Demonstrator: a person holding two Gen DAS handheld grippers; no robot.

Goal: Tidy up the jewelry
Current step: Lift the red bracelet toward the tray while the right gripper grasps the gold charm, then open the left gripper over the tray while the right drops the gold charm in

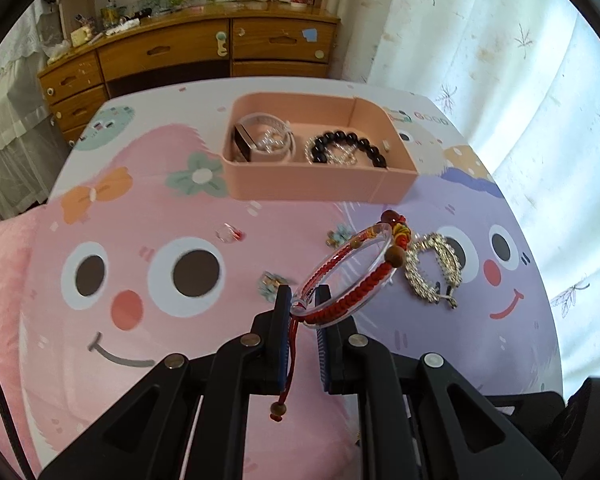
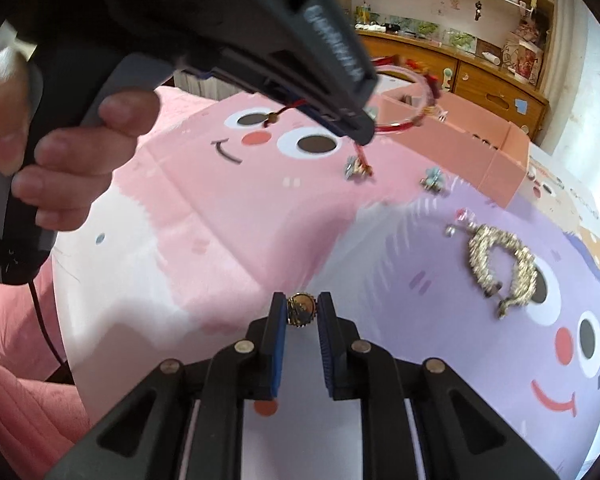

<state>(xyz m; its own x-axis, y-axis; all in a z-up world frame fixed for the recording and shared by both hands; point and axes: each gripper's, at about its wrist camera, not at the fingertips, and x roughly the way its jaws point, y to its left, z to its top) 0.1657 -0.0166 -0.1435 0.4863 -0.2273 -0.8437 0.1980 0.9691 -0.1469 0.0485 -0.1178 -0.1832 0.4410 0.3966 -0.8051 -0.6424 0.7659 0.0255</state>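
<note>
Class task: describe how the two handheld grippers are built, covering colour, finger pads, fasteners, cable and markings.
Each gripper, left and right, has black angular plastic fingers lined with ribbed blue pads and round silver fasteners. The left one's grey-and-black handle trails a black cable; its body carries blurred pale lettering.

In the right wrist view the left gripper's body (image 2: 228, 32) fills the upper left, blurred, and covers the far side of the bench (image 2: 220, 216). It hides part of the red bangle (image 2: 404, 120), whose visible arc is smeared. Behind it the pink tray (image 2: 480, 148) shows only its near wall; its contents cannot be made out. Two small pale-blue trinkets (image 2: 432, 180) are too blurred to name. The hand (image 2: 60, 152) is cut off by the left edge. In the left wrist view a small clear piece (image 1: 229, 234) is too small to identify.
</note>
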